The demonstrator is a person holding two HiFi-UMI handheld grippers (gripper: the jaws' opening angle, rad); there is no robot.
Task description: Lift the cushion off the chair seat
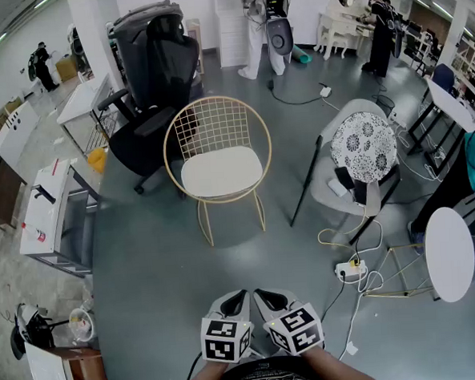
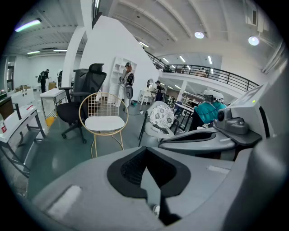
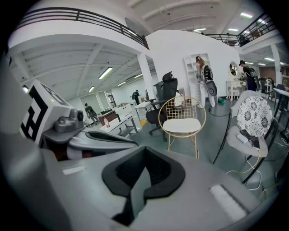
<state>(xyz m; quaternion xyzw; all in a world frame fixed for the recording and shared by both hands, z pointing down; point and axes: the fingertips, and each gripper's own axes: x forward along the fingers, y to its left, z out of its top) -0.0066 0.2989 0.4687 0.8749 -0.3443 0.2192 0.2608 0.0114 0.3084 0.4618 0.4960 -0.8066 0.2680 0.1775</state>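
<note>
White round cushion (image 1: 222,172): untouched on gold wire chair (image 1: 214,124)
Left gripper (image 1: 237,296): closed, empty
Right gripper (image 1: 261,294): closed, empty
Progress: none, approach left

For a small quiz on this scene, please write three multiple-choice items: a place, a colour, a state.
1. Where does the cushion lie?
A. on the seat of the chair
B. on the floor
C. in a tool
2. The chair's wire frame is:
A. black
B. gold
C. blue
3. The left tool and right tool are:
A. wide open
B. shut on the cushion
C. shut, empty
Answers: A, it rests flat on the seat; B, the wires look gold; C, each tool's jaws meet with nothing between.
</note>
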